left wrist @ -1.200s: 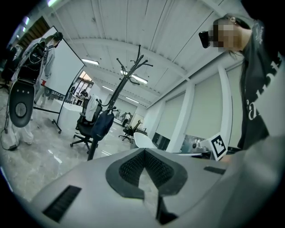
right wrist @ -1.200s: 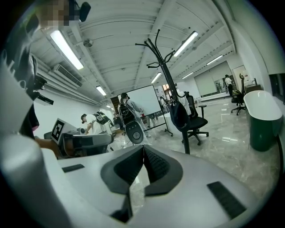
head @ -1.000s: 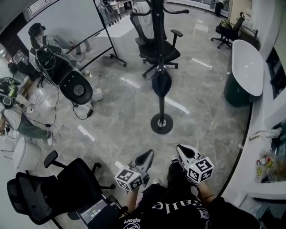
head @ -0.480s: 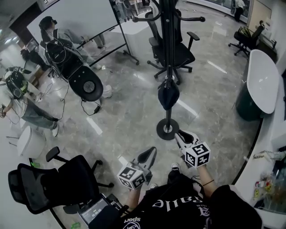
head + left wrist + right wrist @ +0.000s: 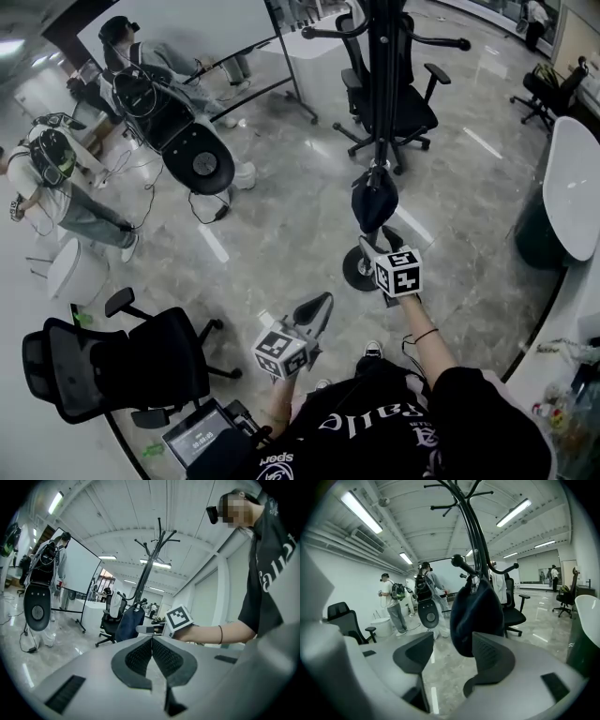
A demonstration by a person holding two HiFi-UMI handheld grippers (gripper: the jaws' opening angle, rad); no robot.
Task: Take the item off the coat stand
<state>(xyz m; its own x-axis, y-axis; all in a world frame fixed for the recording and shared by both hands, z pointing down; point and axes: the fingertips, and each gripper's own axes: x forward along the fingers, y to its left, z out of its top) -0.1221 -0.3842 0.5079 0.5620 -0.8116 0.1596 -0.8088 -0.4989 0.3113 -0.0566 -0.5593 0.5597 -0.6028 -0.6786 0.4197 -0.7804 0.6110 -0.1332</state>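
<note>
Head view: the right gripper (image 5: 379, 242) has swung out from the person's lap to just below the dark bag (image 5: 374, 202) hanging low on the coat stand (image 5: 380, 94), while the left gripper (image 5: 319, 306) trails well short of the stand. Left gripper view: its jaws sit pressed together on nothing, with the stand ahead. Right gripper view: jaws that have just been opening stand wide, the bag framed just beyond them and untouched, so a grab looks imminent.

Bright ceiling strips — fisheye-warped edges
</note>
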